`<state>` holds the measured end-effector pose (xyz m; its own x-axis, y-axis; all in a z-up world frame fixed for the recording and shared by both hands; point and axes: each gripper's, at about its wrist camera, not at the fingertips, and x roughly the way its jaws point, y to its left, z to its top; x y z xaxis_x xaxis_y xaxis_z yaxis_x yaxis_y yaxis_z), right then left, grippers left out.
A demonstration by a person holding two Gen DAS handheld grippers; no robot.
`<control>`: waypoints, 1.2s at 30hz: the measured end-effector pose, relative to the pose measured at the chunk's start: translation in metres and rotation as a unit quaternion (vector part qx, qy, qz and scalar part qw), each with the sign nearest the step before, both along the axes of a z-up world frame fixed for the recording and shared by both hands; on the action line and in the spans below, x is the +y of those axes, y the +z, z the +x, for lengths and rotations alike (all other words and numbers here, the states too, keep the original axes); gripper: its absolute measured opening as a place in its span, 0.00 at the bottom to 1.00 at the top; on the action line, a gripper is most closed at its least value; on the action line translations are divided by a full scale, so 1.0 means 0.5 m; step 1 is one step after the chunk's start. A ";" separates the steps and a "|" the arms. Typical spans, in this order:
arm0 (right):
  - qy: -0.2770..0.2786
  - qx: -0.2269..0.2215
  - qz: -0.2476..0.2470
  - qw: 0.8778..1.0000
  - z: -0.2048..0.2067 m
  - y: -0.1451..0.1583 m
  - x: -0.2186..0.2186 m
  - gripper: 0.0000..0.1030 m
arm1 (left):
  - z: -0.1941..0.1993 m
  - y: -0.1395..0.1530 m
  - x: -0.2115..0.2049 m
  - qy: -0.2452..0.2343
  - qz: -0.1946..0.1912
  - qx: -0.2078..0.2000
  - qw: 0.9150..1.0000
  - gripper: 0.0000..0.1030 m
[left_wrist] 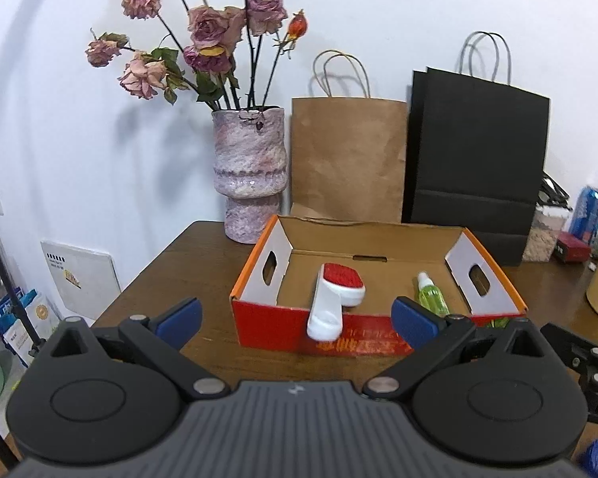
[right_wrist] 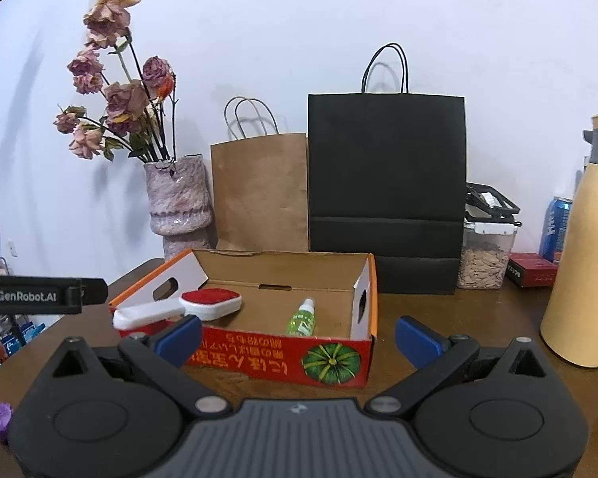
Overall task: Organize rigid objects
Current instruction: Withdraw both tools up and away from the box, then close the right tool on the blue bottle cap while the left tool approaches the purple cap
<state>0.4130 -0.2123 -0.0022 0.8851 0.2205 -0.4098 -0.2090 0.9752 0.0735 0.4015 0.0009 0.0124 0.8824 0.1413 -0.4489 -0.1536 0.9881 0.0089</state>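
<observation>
An open red and orange cardboard box (left_wrist: 259, 314) (right_wrist: 259, 354) stands on the brown wooden table (left_wrist: 171, 263) (right_wrist: 438, 318). A white lint brush with a red pad (left_wrist: 335, 294) (right_wrist: 203, 304) lies in it, its handle resting over the box's front wall. A small green spray bottle (left_wrist: 430, 294) (right_wrist: 303, 316) lies in the box to the right. My left gripper (left_wrist: 297, 318) is open and empty, just in front of the box. My right gripper (right_wrist: 299, 336) is open and empty, in front of the box.
A pink vase of dried roses (left_wrist: 251, 171) (right_wrist: 177, 199), a brown paper bag (left_wrist: 347, 159) (right_wrist: 259, 191) and a black paper bag (left_wrist: 478, 151) (right_wrist: 386, 183) stand behind the box. A jar of seeds (right_wrist: 484, 255), a blue can (right_wrist: 554, 227), a red box (right_wrist: 532, 269) and a tall yellow flask (right_wrist: 586, 247) stand at the right.
</observation>
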 end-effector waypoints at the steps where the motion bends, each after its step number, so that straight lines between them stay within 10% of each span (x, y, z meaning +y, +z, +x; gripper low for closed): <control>1: 0.000 -0.001 0.000 1.000 -0.012 -0.004 -0.004 1.00 | -0.009 -0.002 -0.001 -0.003 0.002 -0.001 1.000 1.00; 36: -0.003 0.073 -0.056 0.996 -0.238 -0.137 -0.141 1.00 | -0.210 -0.136 0.101 -0.008 0.002 0.037 0.999 1.00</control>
